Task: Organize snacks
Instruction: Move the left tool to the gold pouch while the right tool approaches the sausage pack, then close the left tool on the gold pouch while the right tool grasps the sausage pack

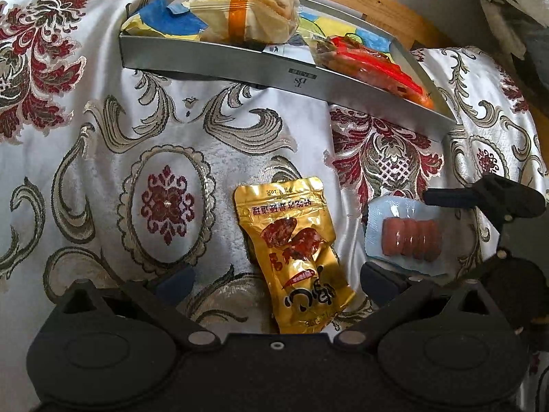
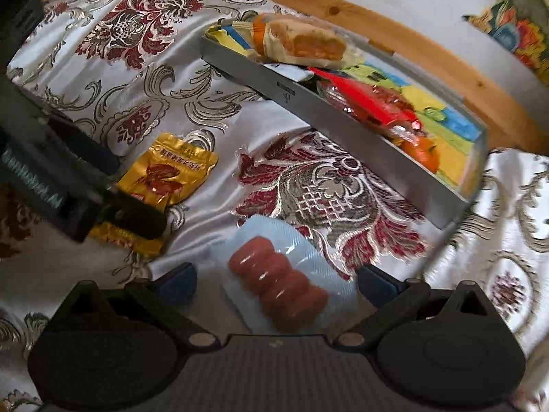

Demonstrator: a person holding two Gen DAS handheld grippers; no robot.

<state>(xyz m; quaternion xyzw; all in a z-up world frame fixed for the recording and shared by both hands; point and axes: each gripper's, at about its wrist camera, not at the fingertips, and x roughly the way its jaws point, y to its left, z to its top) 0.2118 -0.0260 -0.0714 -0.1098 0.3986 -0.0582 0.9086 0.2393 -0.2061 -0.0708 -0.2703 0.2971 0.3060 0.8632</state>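
A gold foil snack pouch (image 1: 295, 254) lies flat on the patterned cloth, between the wide-apart fingers of my left gripper (image 1: 276, 283), which is open. The same gold pouch (image 2: 168, 175) shows at the left of the right wrist view, partly under the left gripper's fingers (image 2: 137, 213). A pale blue pack of small sausages (image 2: 278, 285) lies between the spread fingers of my right gripper (image 2: 276, 283), also open. In the left wrist view that sausage pack (image 1: 410, 237) sits right of the pouch, with a right gripper finger (image 1: 480, 199) beside it.
A grey tray (image 1: 308, 79) stands farther back on the cloth, holding a wrapped pastry (image 1: 250, 13), a red snack pack (image 1: 374, 65) and yellow-blue wrappers. The same tray (image 2: 329, 113) appears in the right wrist view. A wooden edge (image 2: 429, 48) runs behind it.
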